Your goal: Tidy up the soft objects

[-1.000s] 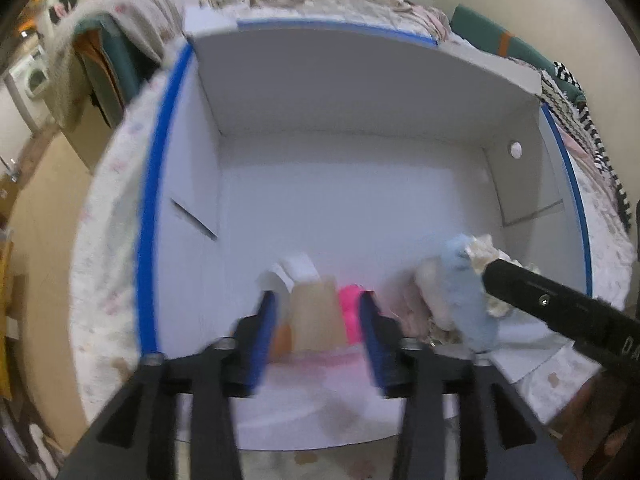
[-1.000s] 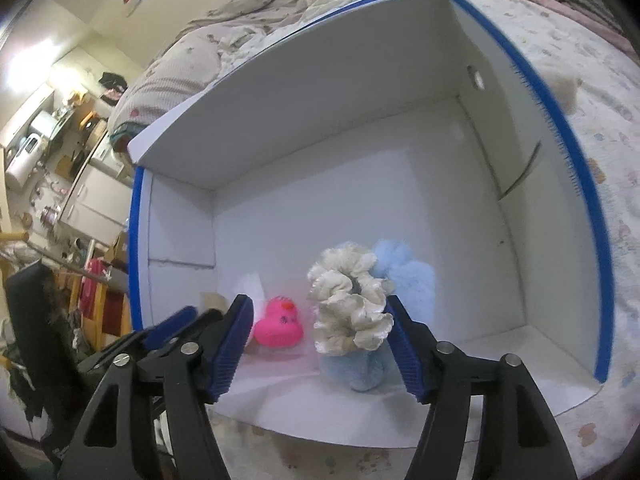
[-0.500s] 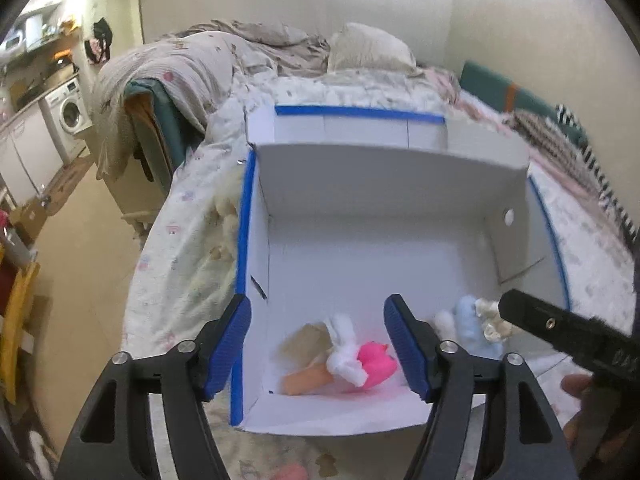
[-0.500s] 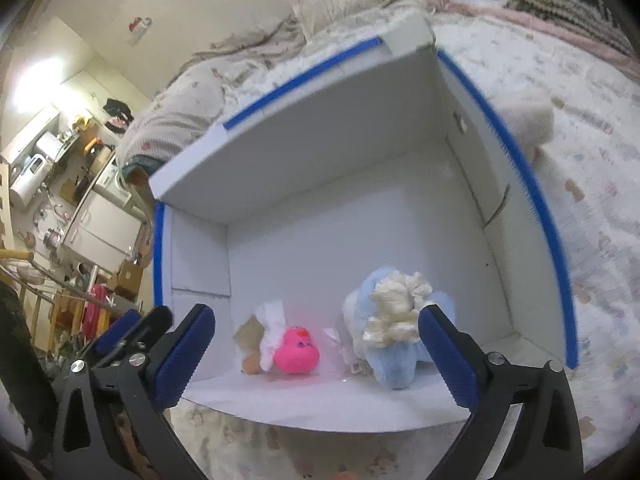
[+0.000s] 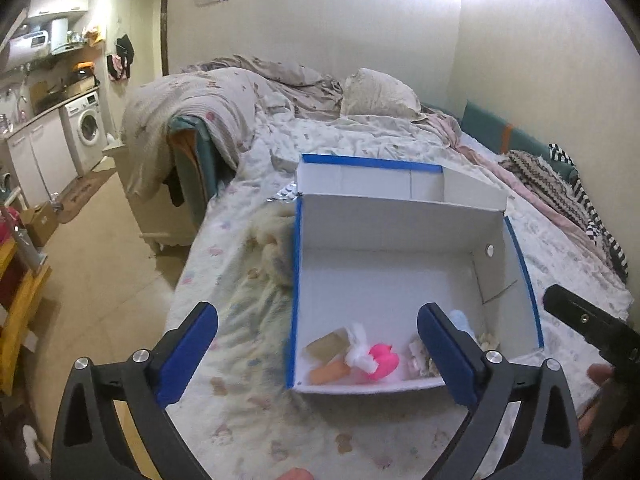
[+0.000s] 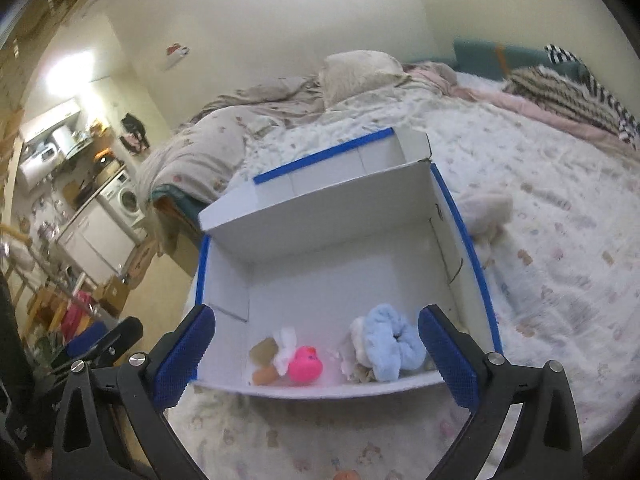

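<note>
Toys all sit along the near wall of the white box [image 6: 360, 216] on the bed [image 6: 560, 264]: pink duck [image 6: 305, 364], blue scrunchie [image 6: 394, 344], plus a tan piece [image 6: 265, 349] and an orange one [image 6: 265, 376] toward the left corner. Left tool [image 5: 318, 354] and right tool [image 6: 316, 356] are both spread wide above the bed's near edge, holding nothing. Fluffy cream plush [image 6: 486, 210] lies just beside the box's right wall.

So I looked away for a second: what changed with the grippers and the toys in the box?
Both grippers let go and pulled back: left gripper released the pink toy cluster, right gripper released the blue plush. Jaws now wide open, empty. Toys remain at the white box front edge.
</note>
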The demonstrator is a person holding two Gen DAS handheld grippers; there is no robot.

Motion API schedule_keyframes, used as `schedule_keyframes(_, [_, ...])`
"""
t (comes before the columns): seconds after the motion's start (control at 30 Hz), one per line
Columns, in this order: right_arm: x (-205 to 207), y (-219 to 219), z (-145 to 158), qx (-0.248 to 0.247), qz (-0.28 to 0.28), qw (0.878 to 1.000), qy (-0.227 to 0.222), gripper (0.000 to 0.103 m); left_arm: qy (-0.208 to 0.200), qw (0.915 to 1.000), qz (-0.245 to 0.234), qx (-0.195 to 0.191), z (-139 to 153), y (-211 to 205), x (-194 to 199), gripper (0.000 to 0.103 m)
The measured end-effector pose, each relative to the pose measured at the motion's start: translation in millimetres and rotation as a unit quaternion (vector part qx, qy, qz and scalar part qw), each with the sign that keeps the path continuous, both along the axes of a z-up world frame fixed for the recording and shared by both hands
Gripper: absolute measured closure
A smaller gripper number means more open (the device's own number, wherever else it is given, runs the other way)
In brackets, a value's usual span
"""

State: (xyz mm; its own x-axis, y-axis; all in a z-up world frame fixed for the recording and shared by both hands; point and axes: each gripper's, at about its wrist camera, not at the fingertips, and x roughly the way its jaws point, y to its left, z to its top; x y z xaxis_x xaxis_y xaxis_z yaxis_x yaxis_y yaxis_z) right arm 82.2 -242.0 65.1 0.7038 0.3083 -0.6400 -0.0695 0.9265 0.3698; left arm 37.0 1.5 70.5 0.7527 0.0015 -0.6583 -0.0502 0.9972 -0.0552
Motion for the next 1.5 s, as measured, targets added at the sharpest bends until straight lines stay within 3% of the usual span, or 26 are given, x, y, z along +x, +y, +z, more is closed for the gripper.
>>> schedule_keyframes(0.37, [-41,1,-19,-0.052,-0.007,0.999,-0.008,0.000,0.022,0.9996,-0.002,0.020,-34,4,-16,0.003])
schedule_keyframes(0.63, [-40,5,-30,-0.102,-0.011,0.994,-0.032,0.000,0.030,0.9991,-0.027,-0.011,-46,2,-13,0.003])
schedule_keyframes(1.0, [-38,7,-35,-0.104,-0.013,0.994,-0.024,0.000,0.039,0.9986,-0.021,-0.029,-49,4,-9,0.003])
schedule_keyframes(1.5, [-37,3,-35,-0.100,-0.015,0.995,-0.020,0.000,0.038,0.9988,-0.023,-0.020,-48,2,-9,0.003])
